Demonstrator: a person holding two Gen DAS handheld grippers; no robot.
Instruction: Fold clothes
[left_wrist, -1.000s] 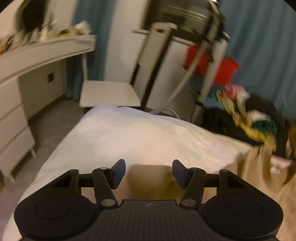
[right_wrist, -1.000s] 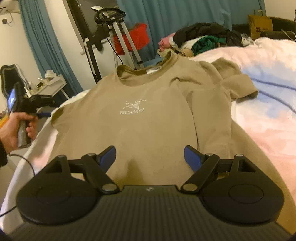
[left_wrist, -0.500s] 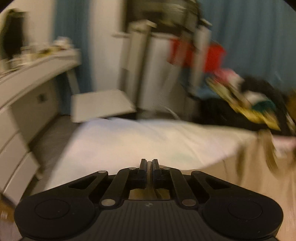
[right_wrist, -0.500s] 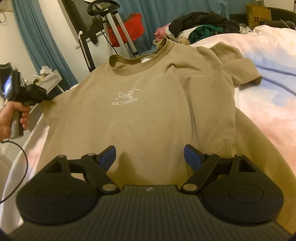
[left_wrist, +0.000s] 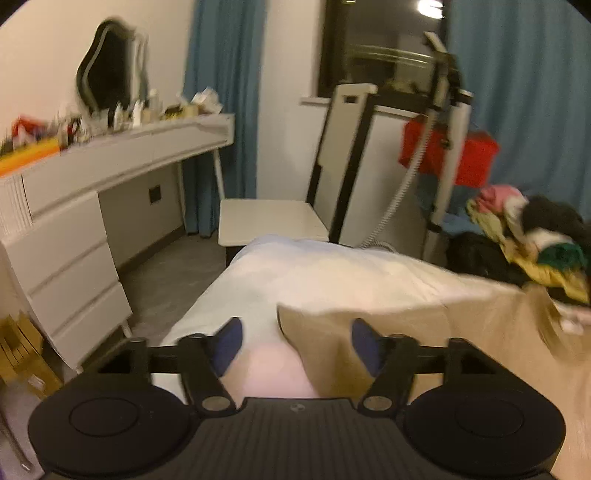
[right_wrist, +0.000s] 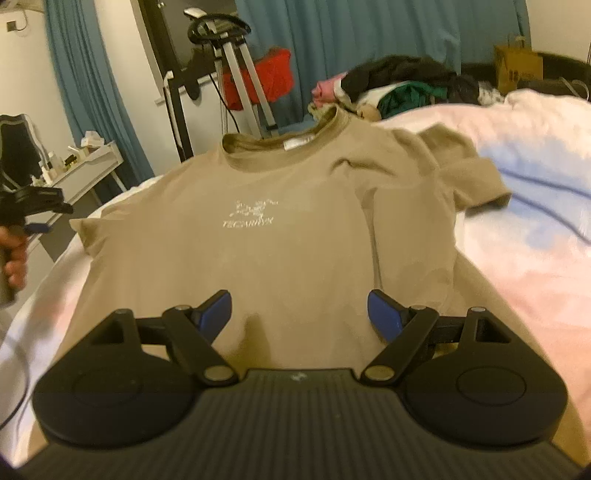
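- So the tan t-shirt (right_wrist: 280, 240) is lying flat, front up, on the bed (right_wrist: 535, 236), collar up at 12 o'clock in the right wrist view and a white logo (right_wrist: 251, 216) on the chest.
- Its sleeve on the 2 o'clock side (right_wrist: 469, 173) is kinda bunched up, with a crease running down the body on that side. The other sleeve (right_wrist: 86, 230) lies flat out at 9 o'clock.
- The right gripper (right_wrist: 299, 317) hangs over the bottom hem, jaws spread wide with just flat shirt fabric below the gap, blue pads not pinching anything.
- The left gripper (left_wrist: 295, 345) is opening up right now. In its own view the corner of that flat sleeve (left_wrist: 314, 332) sits in the gap between the blue pads, but neither pad is on it, so it's loose.
- From the right wrist view you can also see the left gripper (right_wrist: 37, 218) at 9 o'clock, in the person's hand (right_wrist: 13, 254), just off the sleeve tip and not touching it.
- Pile of mixed clothes (right_wrist: 402, 88) past the collar at about 1 o'clock, and a brown paper bag (right_wrist: 517, 68) farther right.
- Left wrist view background: white chair (left_wrist: 273, 221) at 12 o'clock beyond the bed corner, white dresser (left_wrist: 74, 221) at 9 o'clock with a mirror (left_wrist: 107, 77) on top, blue curtains (left_wrist: 524, 92) behind.
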